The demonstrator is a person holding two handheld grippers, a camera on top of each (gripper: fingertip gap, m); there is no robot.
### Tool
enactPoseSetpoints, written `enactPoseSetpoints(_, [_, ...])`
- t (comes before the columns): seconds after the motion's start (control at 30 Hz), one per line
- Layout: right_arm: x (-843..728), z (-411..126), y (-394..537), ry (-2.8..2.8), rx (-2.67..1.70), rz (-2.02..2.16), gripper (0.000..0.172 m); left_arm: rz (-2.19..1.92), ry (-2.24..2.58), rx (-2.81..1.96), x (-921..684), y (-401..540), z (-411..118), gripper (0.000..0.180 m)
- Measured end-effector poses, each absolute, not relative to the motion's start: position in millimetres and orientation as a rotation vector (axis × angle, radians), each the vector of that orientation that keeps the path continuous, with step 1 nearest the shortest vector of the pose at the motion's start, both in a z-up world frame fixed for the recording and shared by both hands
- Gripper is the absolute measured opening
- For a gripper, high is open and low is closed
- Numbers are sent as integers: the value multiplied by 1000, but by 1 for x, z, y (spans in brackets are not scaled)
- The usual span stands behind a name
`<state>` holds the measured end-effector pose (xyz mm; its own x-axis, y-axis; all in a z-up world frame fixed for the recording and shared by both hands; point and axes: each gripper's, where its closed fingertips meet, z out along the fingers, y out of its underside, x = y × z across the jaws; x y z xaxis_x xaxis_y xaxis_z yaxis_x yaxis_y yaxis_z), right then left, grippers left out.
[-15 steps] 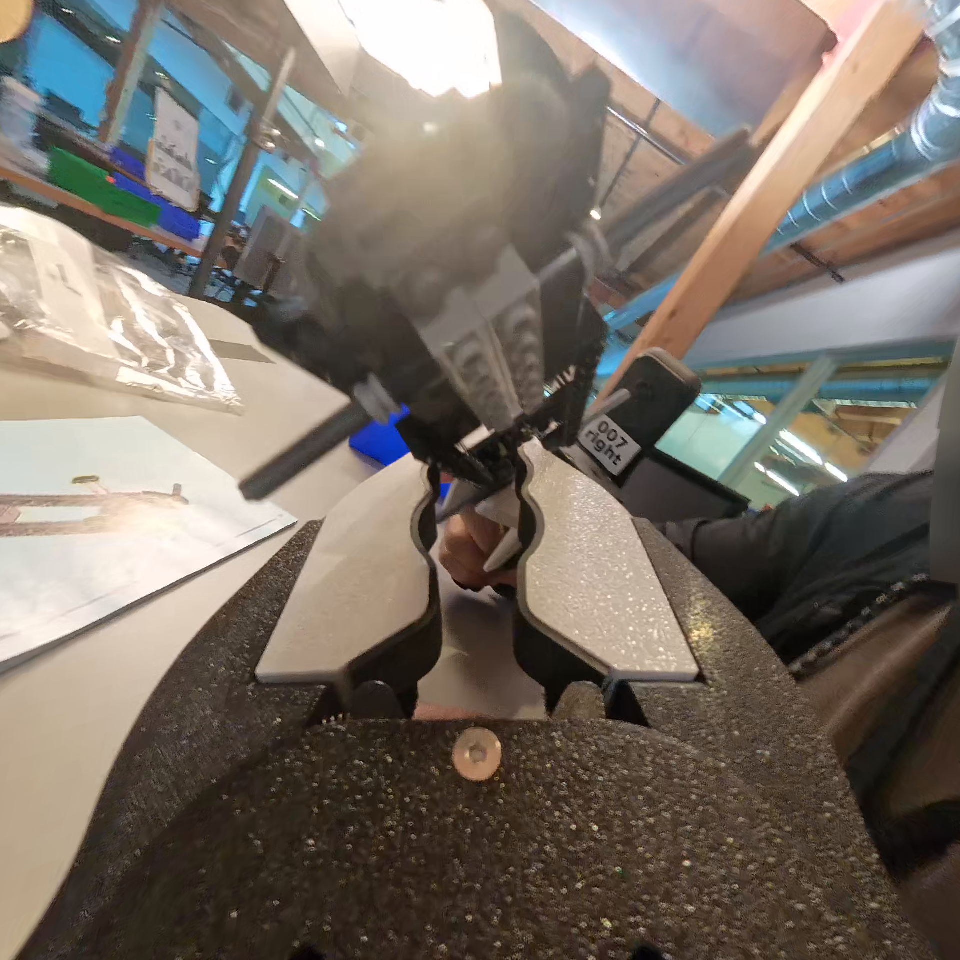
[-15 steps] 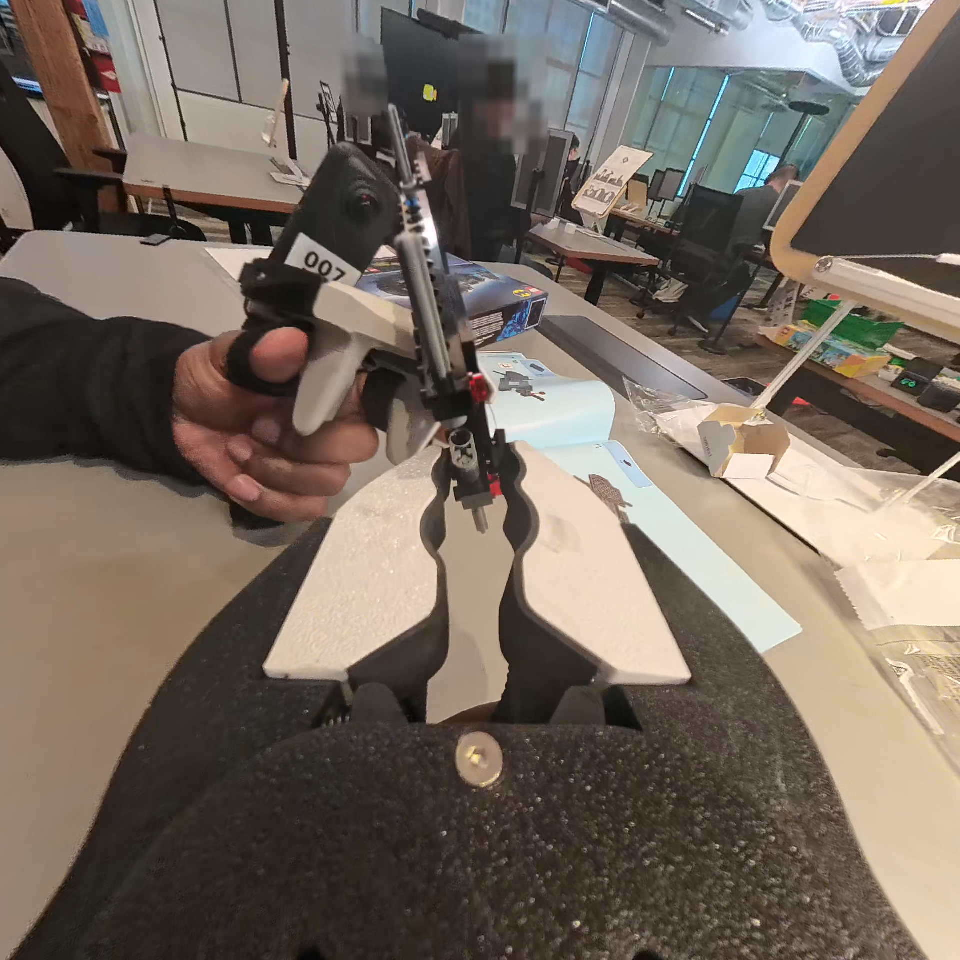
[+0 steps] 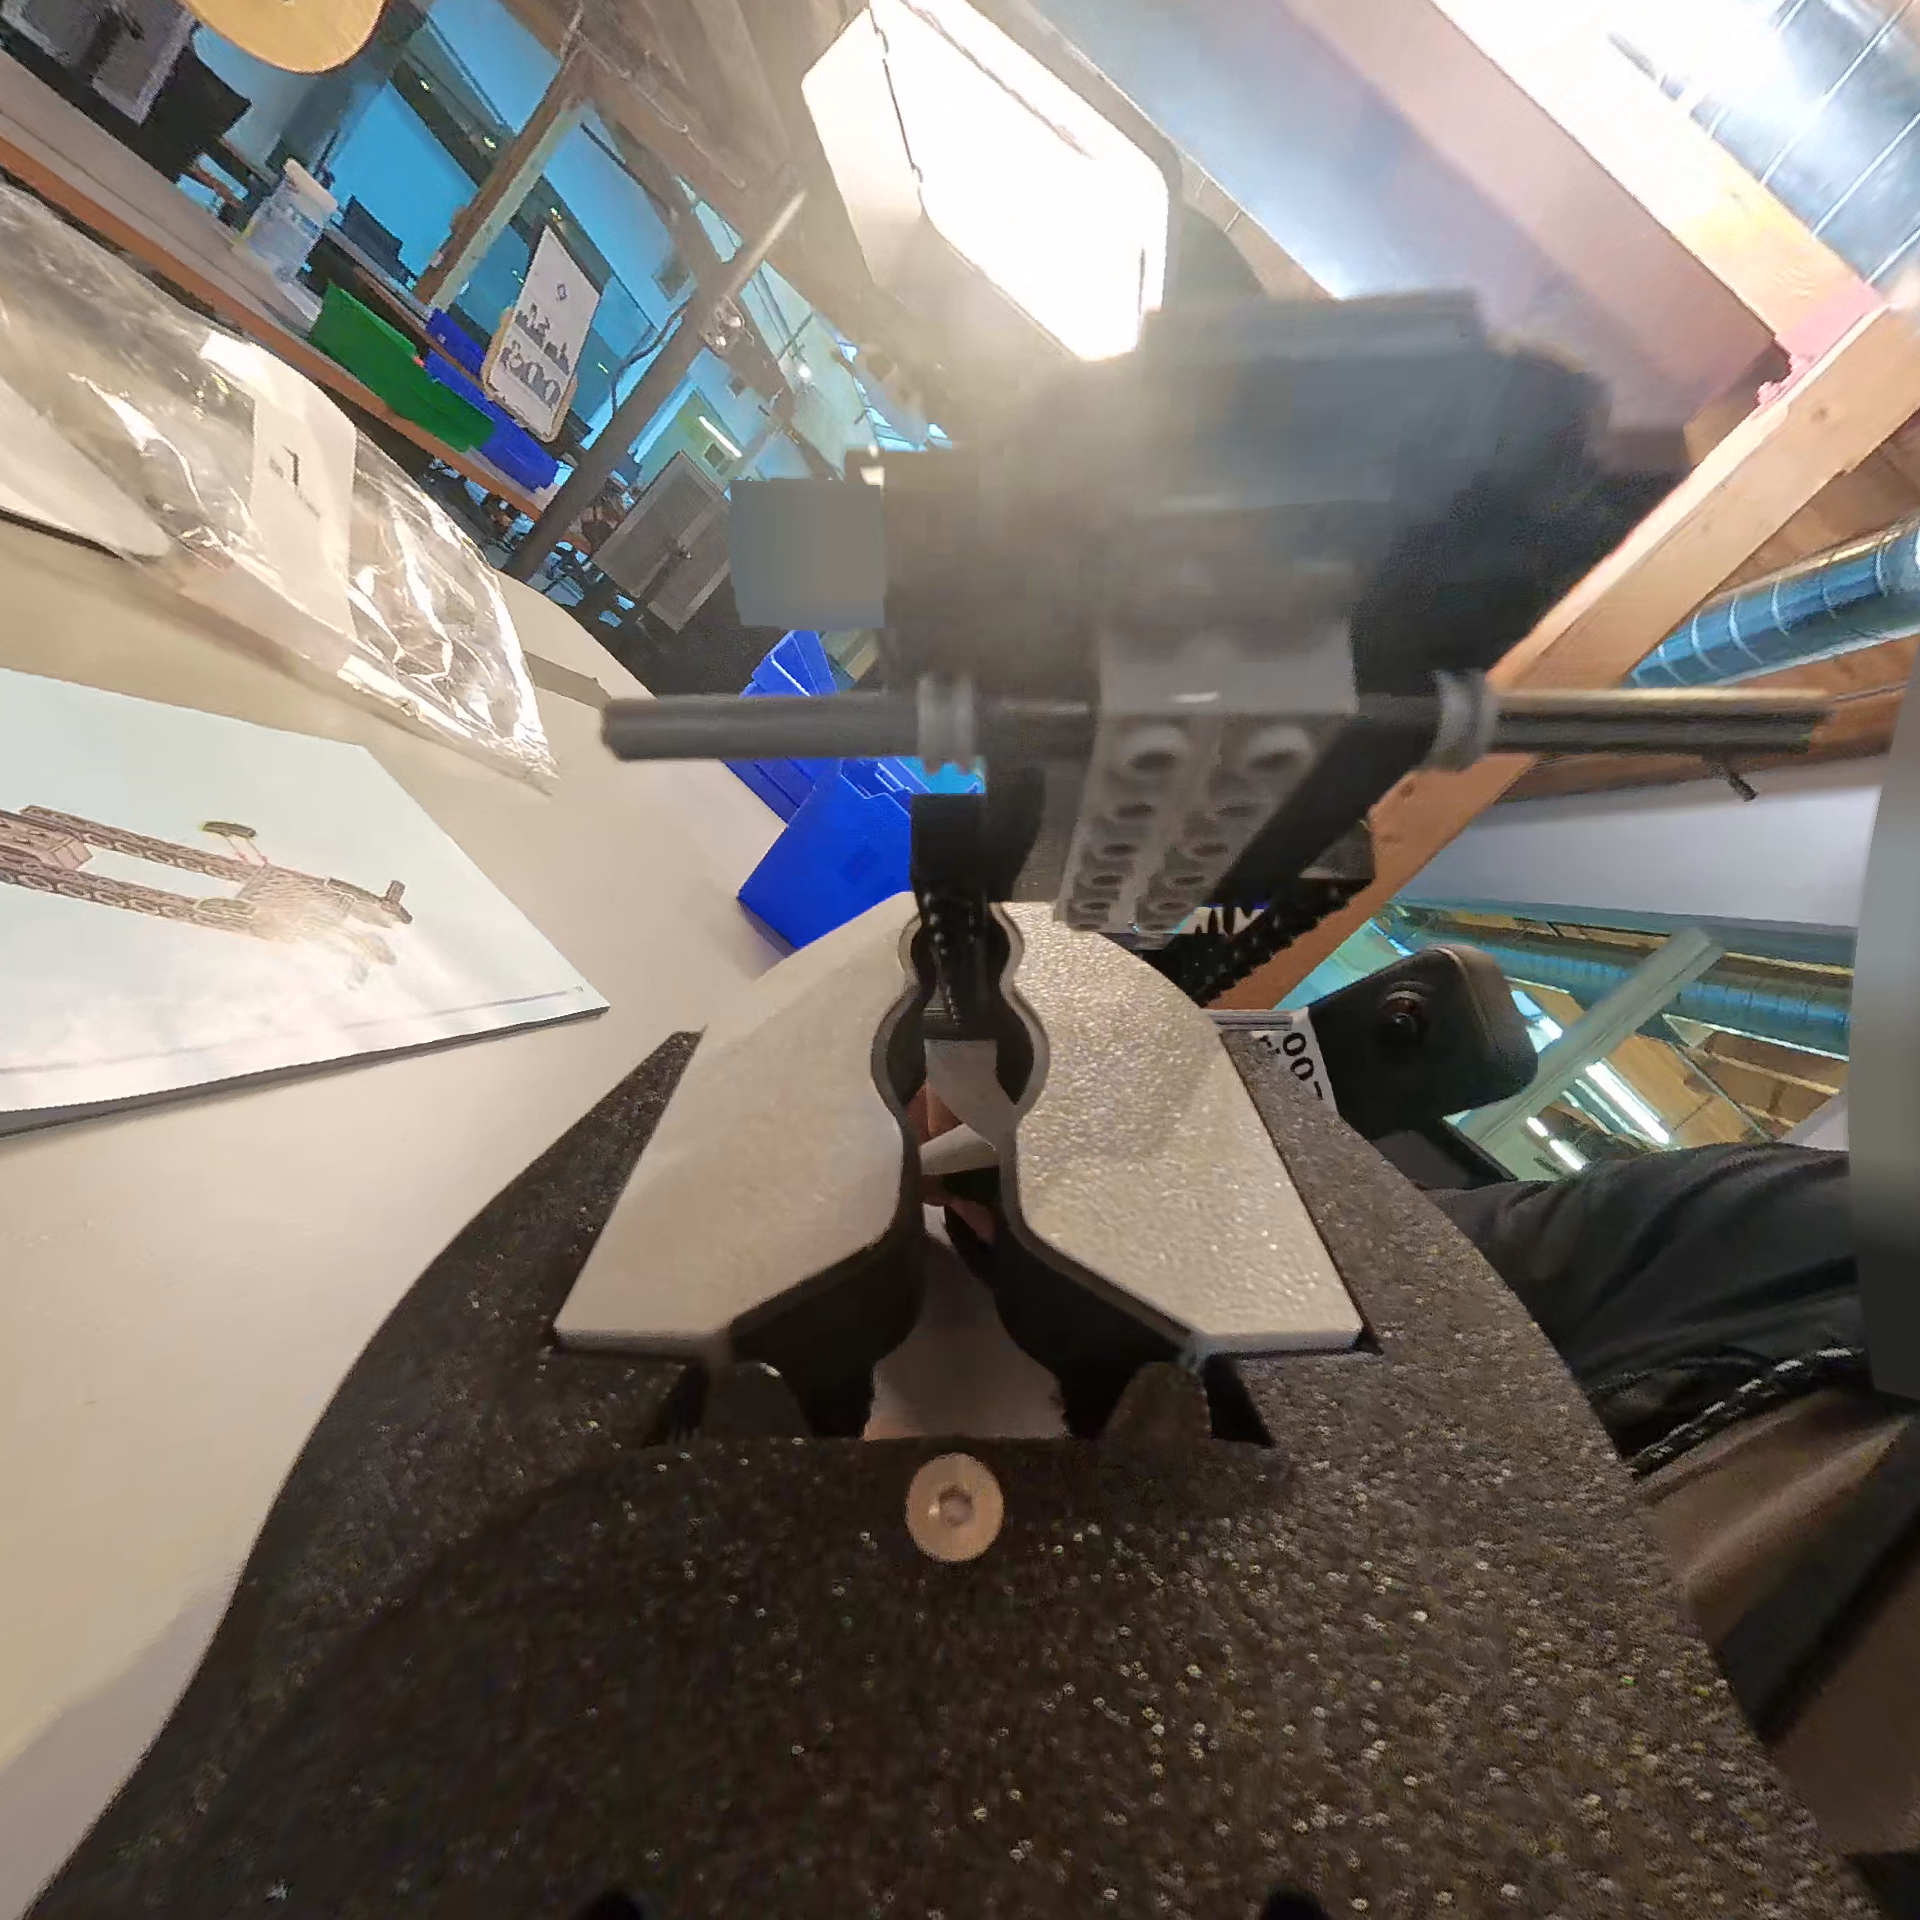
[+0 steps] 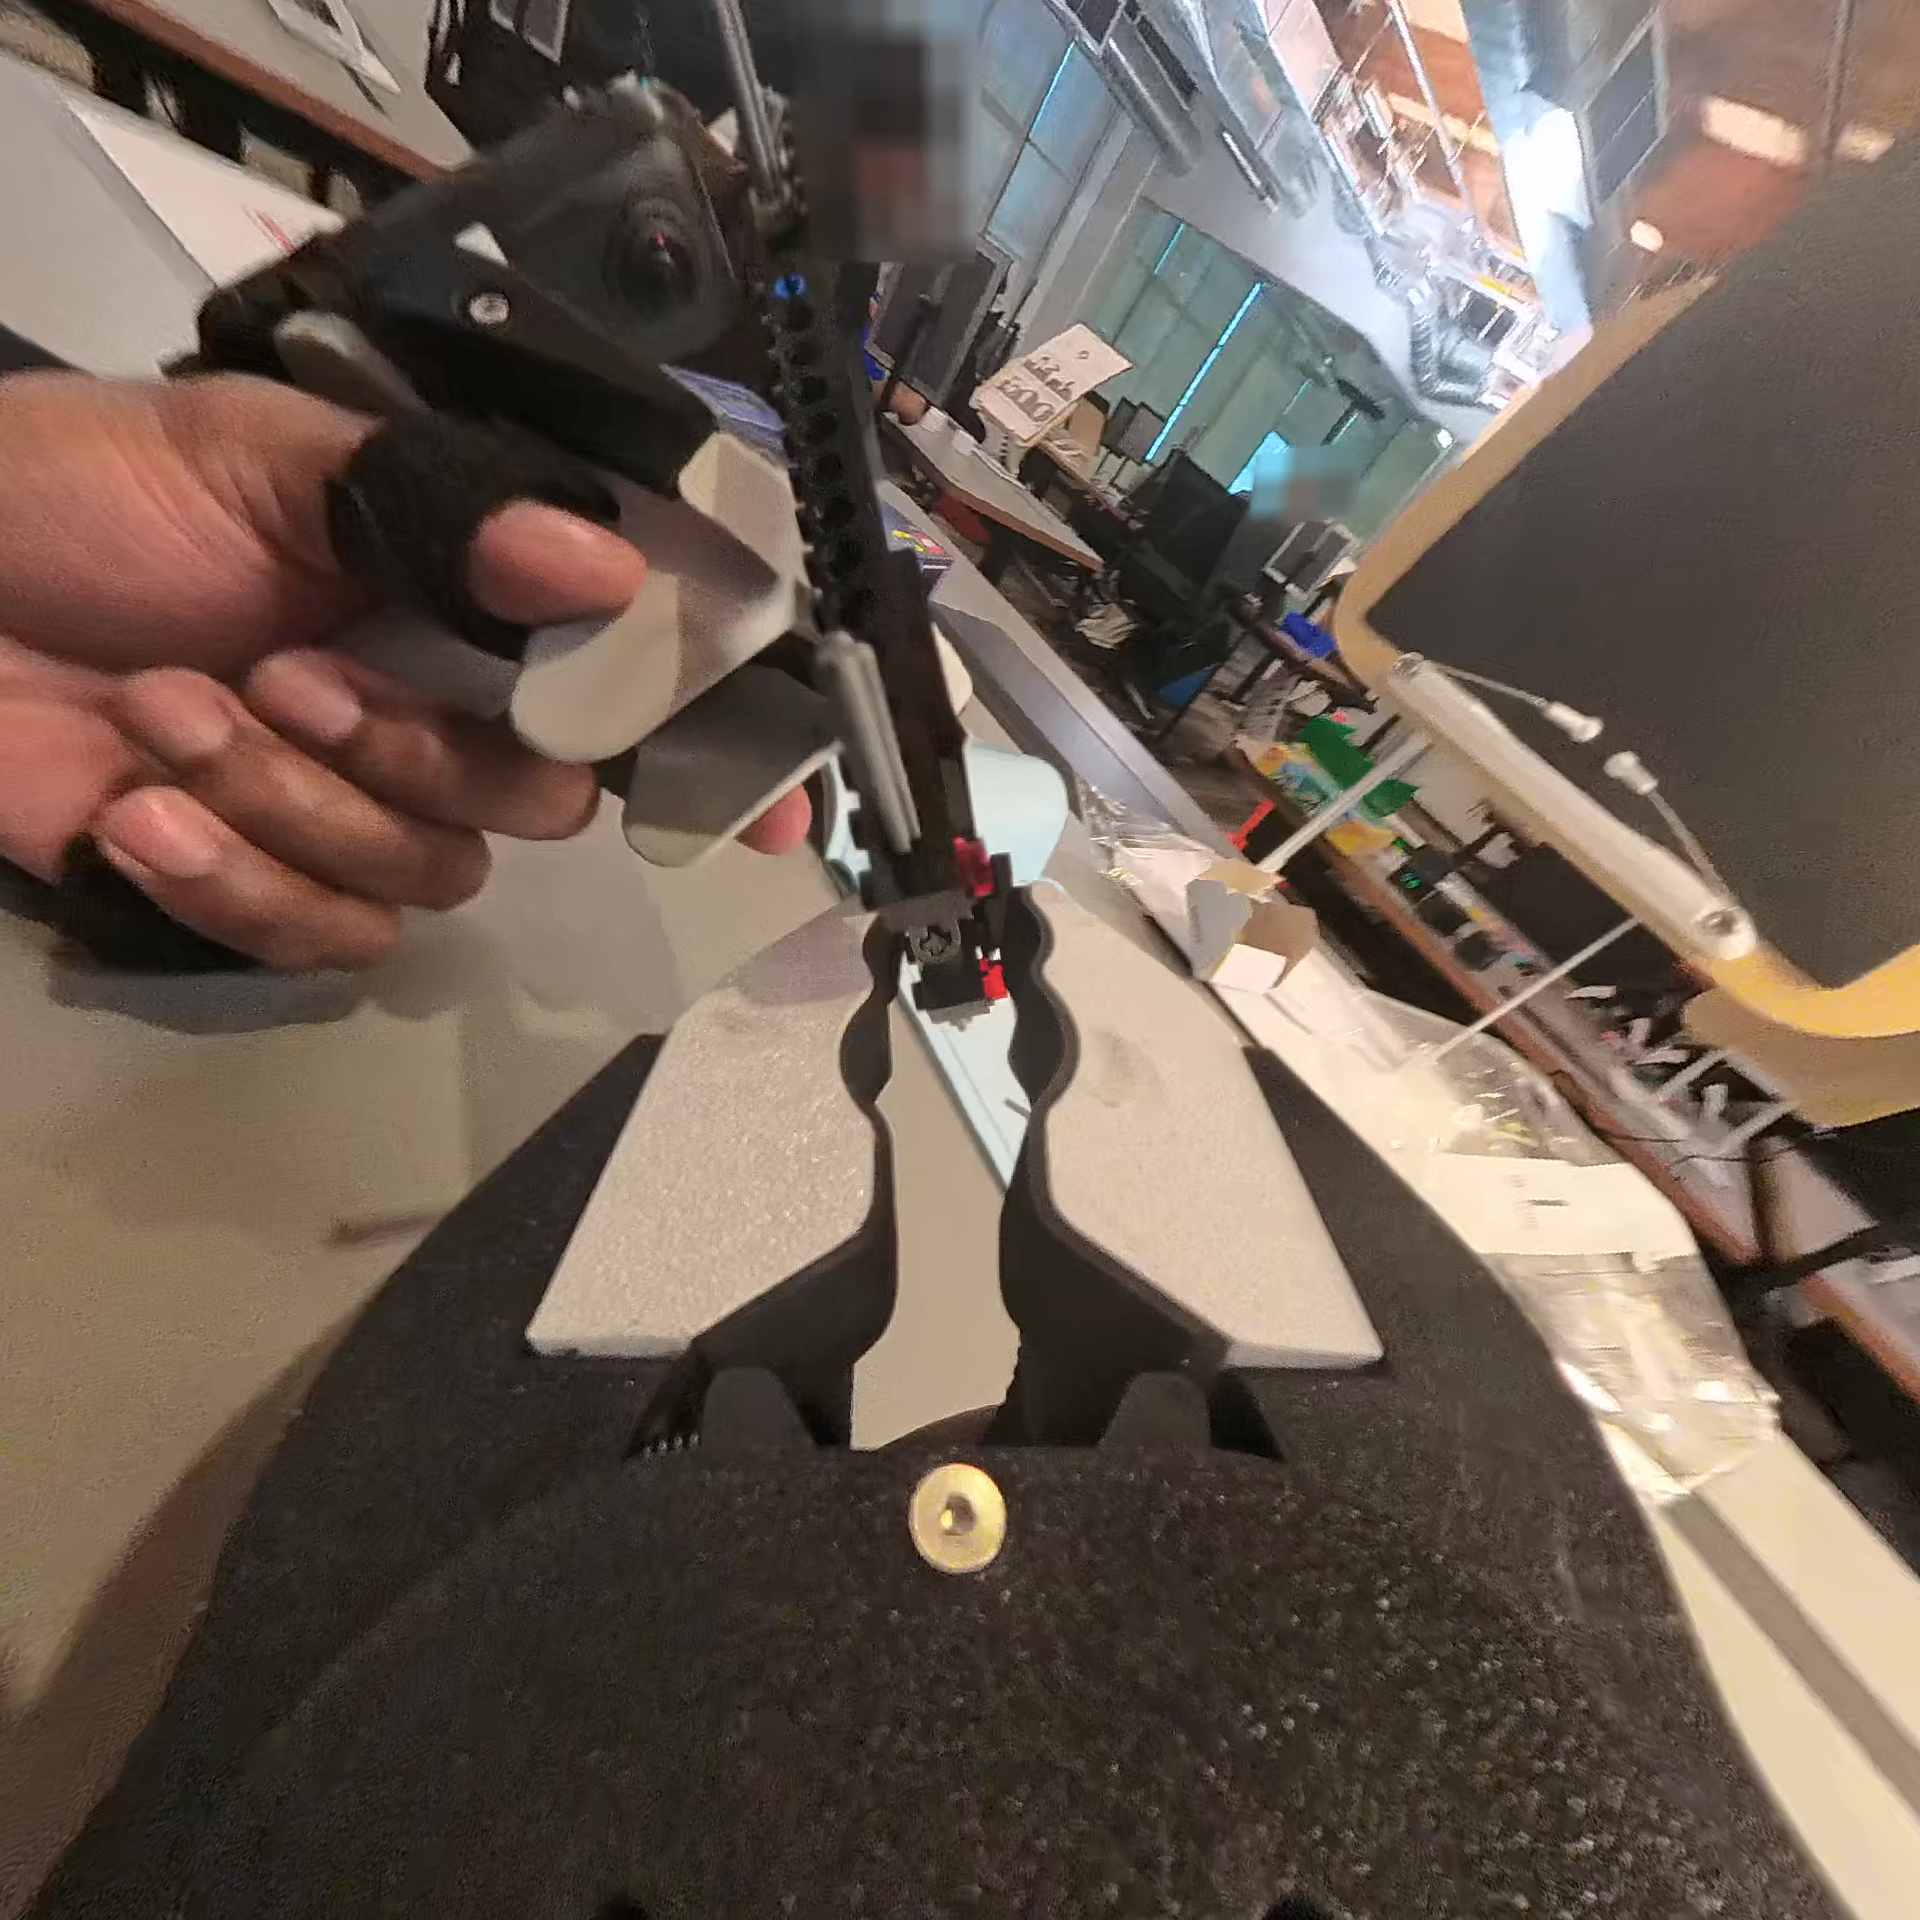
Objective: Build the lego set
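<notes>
One toy brick model [image 4: 894, 665], black and grey, is pinched at separate spots by two grippers: left gripper [image 3: 961, 971] nearly closed on a black beam, right gripper [image 4: 951, 971] narrowly clamping its red-studded end. Upper part blurred.

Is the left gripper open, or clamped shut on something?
Shut: the left gripper pinches a black studded beam of the brick model, both pads against it.

2 close wrist cameras face each other.
</notes>
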<state>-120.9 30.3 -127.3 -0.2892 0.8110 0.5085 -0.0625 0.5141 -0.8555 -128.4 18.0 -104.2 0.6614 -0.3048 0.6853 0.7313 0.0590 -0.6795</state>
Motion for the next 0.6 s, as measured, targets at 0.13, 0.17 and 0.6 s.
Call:
enactPoseSetpoints(0.13, [-120, -127, 32, -1631, -577, 886, 19, -798, -413, -1300, -127, 18, -106, 8])
enactPoseSetpoints(0.17, [-120, -127, 32, -1627, -552, 864, 19, -810, -419, -1301, -127, 18, -106, 8])
enactPoseSetpoints(0.6, [-113, -118, 26, -1589, -421, 780, 20, -904, -400, -1236, -120, 14, -101, 8])
